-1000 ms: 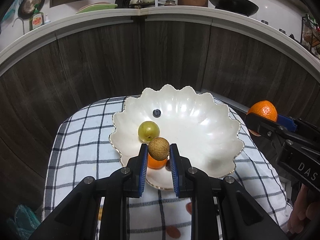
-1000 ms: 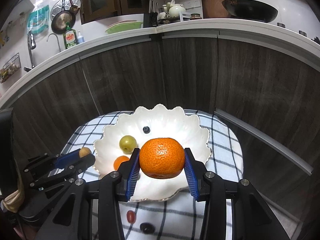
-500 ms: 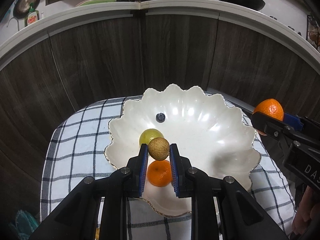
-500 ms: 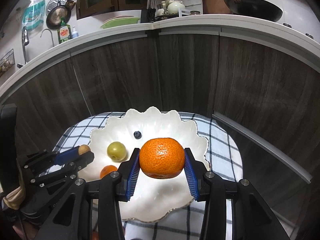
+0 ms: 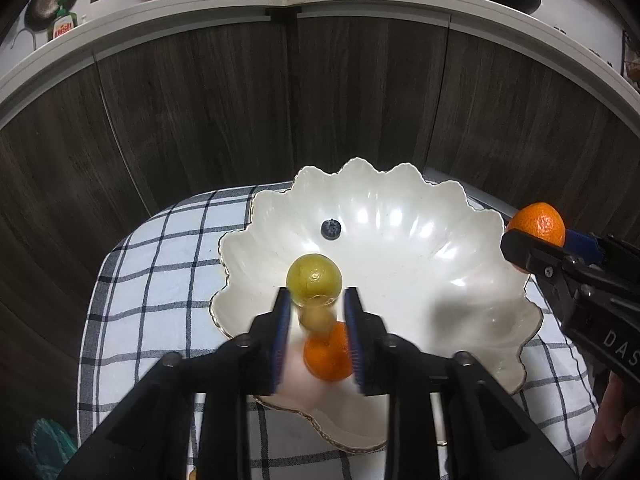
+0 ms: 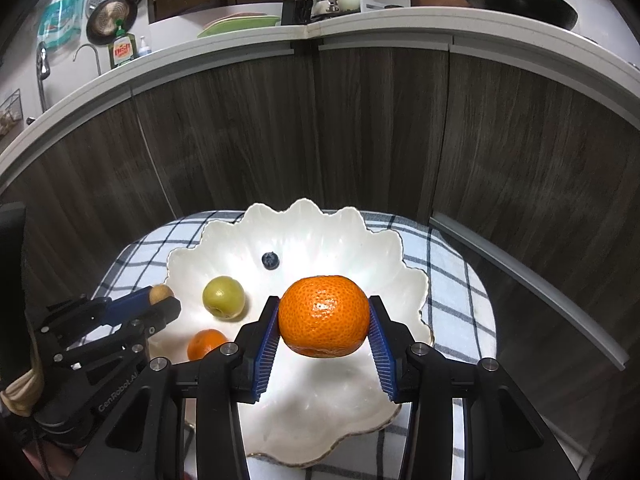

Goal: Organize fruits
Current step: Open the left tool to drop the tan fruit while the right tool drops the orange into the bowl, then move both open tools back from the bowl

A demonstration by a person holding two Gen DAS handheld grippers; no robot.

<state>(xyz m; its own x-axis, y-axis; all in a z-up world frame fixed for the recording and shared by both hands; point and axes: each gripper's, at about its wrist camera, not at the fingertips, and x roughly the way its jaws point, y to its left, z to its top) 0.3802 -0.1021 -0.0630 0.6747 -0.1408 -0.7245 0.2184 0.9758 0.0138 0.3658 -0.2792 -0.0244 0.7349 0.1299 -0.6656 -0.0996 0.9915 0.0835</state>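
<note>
Dark wood-grain cabinet fronts (image 6: 360, 128) run below a white countertop (image 6: 384, 24), on which a black wok (image 6: 520, 0) sits.

A small table with a checked cloth and a big white bowl

I see a white cloth with dark squares (image 6: 452, 276) over the table top. A white wavy-edged bowl (image 6: 320, 236) sits right on the cloth, in the middle. The cloth shows on the left, right and far side of the bowl. Dark wood walls stand behind the table.
</note>
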